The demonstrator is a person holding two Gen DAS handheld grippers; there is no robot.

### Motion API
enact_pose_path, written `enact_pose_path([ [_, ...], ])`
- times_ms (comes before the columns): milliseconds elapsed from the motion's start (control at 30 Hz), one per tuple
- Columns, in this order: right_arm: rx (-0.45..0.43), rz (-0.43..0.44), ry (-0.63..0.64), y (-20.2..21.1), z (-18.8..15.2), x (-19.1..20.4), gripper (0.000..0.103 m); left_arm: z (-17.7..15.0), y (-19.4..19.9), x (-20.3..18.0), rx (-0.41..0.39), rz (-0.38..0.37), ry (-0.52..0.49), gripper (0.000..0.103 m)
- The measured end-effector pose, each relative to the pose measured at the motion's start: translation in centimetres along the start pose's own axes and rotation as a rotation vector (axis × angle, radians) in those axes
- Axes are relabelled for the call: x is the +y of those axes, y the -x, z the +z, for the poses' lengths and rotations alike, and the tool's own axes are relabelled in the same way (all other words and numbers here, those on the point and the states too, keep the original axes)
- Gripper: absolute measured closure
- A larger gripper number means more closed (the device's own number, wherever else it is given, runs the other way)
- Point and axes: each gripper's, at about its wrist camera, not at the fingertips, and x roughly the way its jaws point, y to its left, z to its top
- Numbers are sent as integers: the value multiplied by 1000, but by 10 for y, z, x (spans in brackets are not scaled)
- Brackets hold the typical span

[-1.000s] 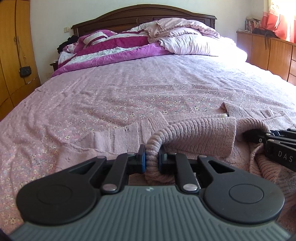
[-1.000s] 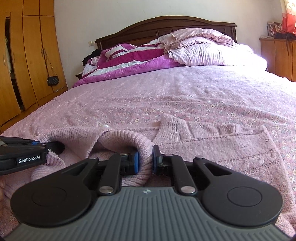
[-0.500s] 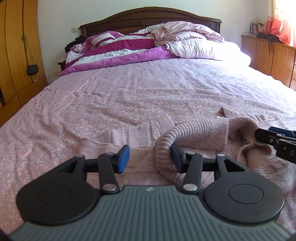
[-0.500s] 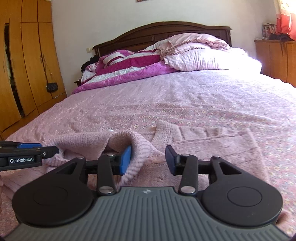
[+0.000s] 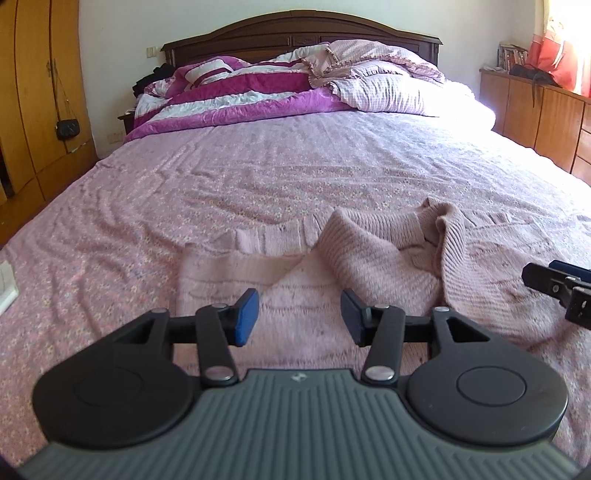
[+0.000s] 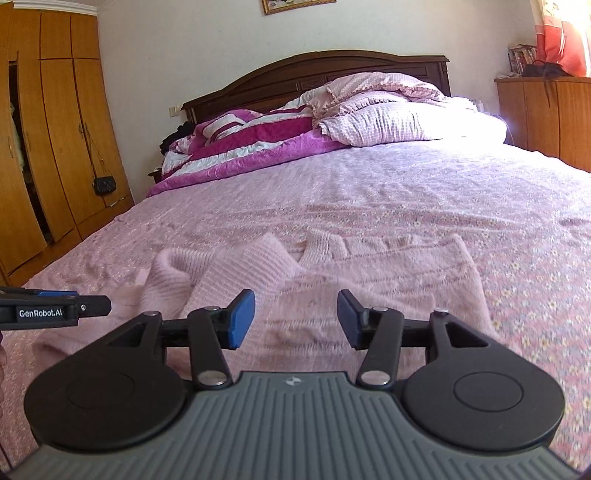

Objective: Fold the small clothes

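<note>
you've let go: both the left gripper [image 5: 299, 317] and right gripper [image 6: 296, 319] have just been opening, now empty, the pink sweater [image 5: 369, 254] dropped flat on the bed [image 5: 258, 177].

The bedspread [image 5: 258, 177] is pale pink, sprinkled with tiny flowers in bands. On it lies a dusty-pink ribbed knit sweater [image 5: 369, 258], nearly the same shade. At the head sits a quilt [image 5: 236, 99] striped magenta, purple and white, and a pillow [image 5: 388, 92] in fine lilac-and-white check. The headboard [image 5: 295, 33] is dark brown; the wardrobe [image 6: 55, 129] is honey-orange wood, with a small black purse [image 6: 104, 184]. The curtain [image 5: 565, 44] looks coral-red, though glare washes it out.
</note>
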Motion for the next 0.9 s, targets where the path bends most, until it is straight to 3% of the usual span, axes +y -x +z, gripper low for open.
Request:
enact_pose_path([
  [600,32,5,111,14,-31,24,43,-27,0,-40,8,-95,-180,52],
  [900,34,1,94,12,-34,17,43,-33,-18,-56,-9,-79,-271,52],
])
